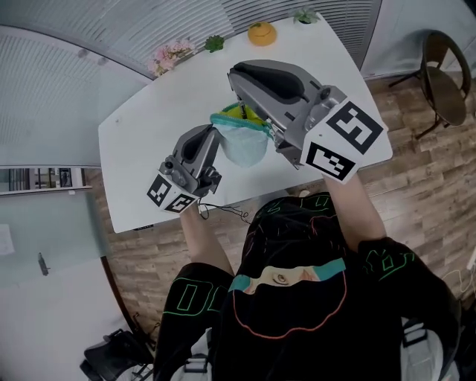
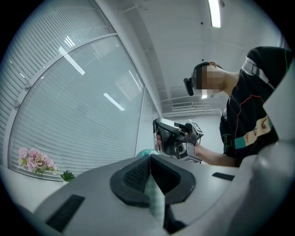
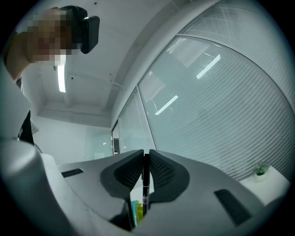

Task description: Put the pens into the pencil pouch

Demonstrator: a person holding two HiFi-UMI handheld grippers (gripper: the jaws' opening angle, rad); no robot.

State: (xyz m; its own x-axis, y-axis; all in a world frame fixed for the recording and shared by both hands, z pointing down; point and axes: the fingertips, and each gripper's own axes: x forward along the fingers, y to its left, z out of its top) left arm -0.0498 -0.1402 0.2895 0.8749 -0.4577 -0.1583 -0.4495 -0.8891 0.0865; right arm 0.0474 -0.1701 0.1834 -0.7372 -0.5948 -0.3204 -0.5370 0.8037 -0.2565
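- Left tool (image 2: 150, 177) is clamped on pencil pouch (image 1: 245, 145) rim, right tool (image 3: 145, 161) on a black pen (image 3: 145, 184).
- Flowers (image 1: 169, 53) and orange ornament (image 1: 262, 33) are set at white tabletop (image 1: 149, 119) far edge.
- Blinds (image 1: 149, 22) behind; wooden floor (image 1: 416, 186).

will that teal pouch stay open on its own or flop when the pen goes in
Probably floppy: the pouch is thin fabric, pinched flat in the left gripper, and it sags into a rounded bag below its rim. Likely light, since one edge grip seems to carry it. The mouth may collapse if released.
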